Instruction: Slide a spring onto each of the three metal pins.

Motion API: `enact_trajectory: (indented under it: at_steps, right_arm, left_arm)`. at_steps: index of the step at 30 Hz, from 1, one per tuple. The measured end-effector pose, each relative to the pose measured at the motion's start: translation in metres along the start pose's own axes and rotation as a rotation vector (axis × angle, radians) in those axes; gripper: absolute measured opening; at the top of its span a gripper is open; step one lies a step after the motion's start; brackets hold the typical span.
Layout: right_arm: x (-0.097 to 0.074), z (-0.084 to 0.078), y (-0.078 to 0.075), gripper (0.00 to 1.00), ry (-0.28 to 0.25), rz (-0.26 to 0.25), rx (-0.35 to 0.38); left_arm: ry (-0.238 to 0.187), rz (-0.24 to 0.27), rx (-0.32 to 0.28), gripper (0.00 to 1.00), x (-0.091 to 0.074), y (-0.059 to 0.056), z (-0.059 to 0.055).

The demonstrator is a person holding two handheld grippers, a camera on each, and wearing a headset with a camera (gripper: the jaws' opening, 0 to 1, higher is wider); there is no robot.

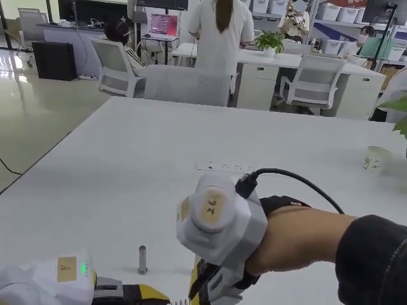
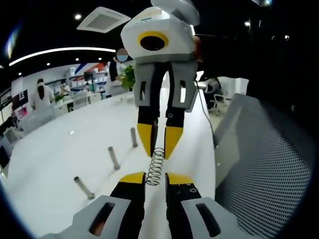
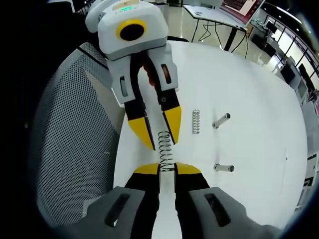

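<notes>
1. You are clenching the left tongs (image 2: 155, 178) on one end of a spring (image 2: 155, 167), with its coils sitting between the yellow tips.
2. You are gripping the other end of that same spring with the right tongs (image 3: 167, 169). The two pairs of tongs are facing each other tip to tip, and the spring is bridging the short gap between them.
3. You are holding the spring in the air over the white worktop (image 1: 191, 140), close to its near edge and beside a grey mesh chair (image 2: 264, 149).
4. Three metal pins (image 2: 114, 158) are standing upright in a row on the worktop, apart from both tongs, and all are bare.
5. A second spring (image 3: 196, 121) is lying flat on the worktop just beside one pin.
6. In the head view, your hand (image 1: 286, 244) is carrying the right tongs, and one pin is standing between the two grippers.
</notes>
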State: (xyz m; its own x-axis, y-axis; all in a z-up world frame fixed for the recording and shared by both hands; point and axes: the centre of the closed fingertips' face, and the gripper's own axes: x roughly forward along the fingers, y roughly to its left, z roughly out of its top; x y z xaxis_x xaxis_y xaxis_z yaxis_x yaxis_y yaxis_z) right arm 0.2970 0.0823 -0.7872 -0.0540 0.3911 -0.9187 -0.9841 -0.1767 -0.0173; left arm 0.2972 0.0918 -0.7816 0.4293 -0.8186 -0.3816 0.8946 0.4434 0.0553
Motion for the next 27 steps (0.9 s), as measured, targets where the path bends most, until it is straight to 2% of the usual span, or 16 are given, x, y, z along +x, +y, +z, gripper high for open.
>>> enact_trajectory:
  at_steps: [2, 13, 27]
  right_arm:
    - [0.0, 0.0, 0.0, 0.07, -0.001, 0.002, 0.0]
    - [-0.01, 0.008, -0.002, 0.07, -0.02, -0.013, -0.012]
    - [-0.02, 0.03, 0.001, 0.07, -0.054, -0.038, -0.066]
  left_arm:
    - [0.004, 0.001, 0.005, 0.04, 0.0, 0.001, -0.001]
    - [0.004, -0.003, 0.0, 0.03, 0.001, 0.002, 0.0]
    - [0.006, -0.008, 0.0, 0.03, 0.004, 0.002, -0.001]
